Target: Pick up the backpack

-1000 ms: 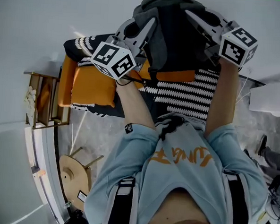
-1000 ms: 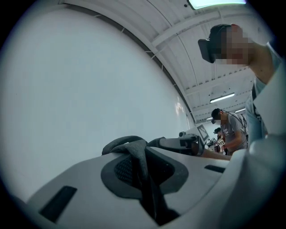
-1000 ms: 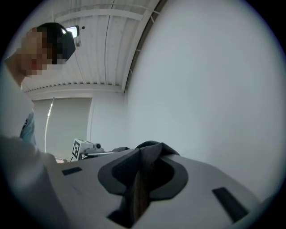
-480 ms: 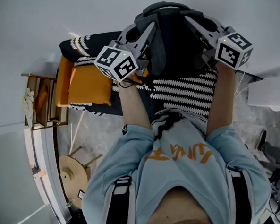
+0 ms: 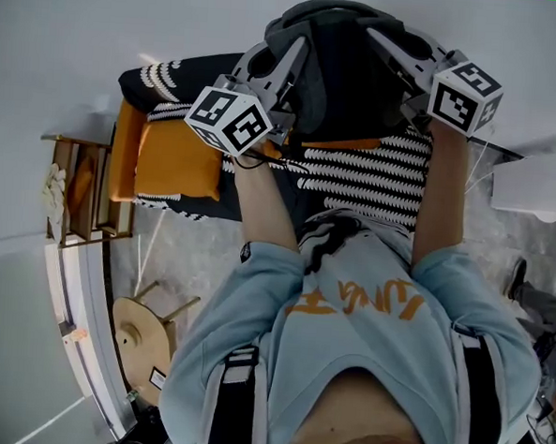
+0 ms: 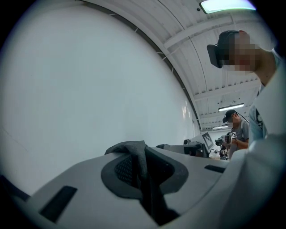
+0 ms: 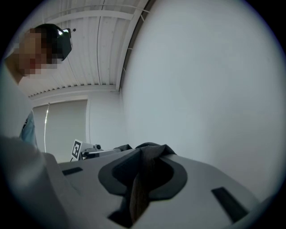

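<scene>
My left tongs (image 5: 296, 50) and right tongs (image 5: 376, 35) stay pinched nearly closed on backpack (image 5: 338, 79) fabric. It hangs above the striped blanket (image 5: 374, 185) as before, so the lift holds.

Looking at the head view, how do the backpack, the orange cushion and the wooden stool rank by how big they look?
1. backpack: looks largest, though it is held up nearer the camera, which makes it look bigger.
2. orange cushion.
3. wooden stool: looks smallest, and it stands farthest down on the floor.
</scene>
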`<state>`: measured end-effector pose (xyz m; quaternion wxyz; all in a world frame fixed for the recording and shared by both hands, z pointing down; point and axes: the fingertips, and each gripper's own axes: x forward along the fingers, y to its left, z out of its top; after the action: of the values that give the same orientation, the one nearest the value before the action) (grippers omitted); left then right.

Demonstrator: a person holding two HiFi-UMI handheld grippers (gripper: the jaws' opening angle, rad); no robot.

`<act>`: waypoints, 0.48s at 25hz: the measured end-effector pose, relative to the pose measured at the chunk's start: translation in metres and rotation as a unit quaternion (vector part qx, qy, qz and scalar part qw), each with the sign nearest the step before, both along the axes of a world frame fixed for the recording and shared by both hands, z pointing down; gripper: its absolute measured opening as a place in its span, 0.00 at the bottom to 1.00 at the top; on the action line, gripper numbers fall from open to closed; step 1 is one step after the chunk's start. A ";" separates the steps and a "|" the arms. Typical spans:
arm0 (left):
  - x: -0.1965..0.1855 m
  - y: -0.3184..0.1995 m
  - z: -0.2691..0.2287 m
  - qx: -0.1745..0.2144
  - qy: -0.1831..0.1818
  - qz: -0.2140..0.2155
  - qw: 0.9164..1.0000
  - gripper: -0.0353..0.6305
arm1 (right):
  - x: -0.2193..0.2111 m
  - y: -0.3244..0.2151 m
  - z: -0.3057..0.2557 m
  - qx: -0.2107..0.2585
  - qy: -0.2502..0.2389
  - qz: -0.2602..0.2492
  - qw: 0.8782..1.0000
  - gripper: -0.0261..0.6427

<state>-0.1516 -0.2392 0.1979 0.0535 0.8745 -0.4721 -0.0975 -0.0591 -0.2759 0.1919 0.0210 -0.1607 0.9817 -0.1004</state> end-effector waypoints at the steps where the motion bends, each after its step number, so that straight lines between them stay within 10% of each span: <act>1: 0.000 0.001 0.000 0.000 0.000 -0.001 1.000 0.12 | 0.000 0.000 0.000 0.000 0.000 -0.001 1.000 0.14; 12: -0.001 0.002 -0.004 0.003 0.005 -0.009 1.000 0.12 | -0.001 0.002 0.000 0.001 0.004 -0.004 1.000 0.14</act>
<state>-0.1529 -0.2374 0.1934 0.0526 0.8696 -0.4797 -0.1041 -0.0597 -0.2744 0.1922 0.0172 -0.1576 0.9824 -0.0985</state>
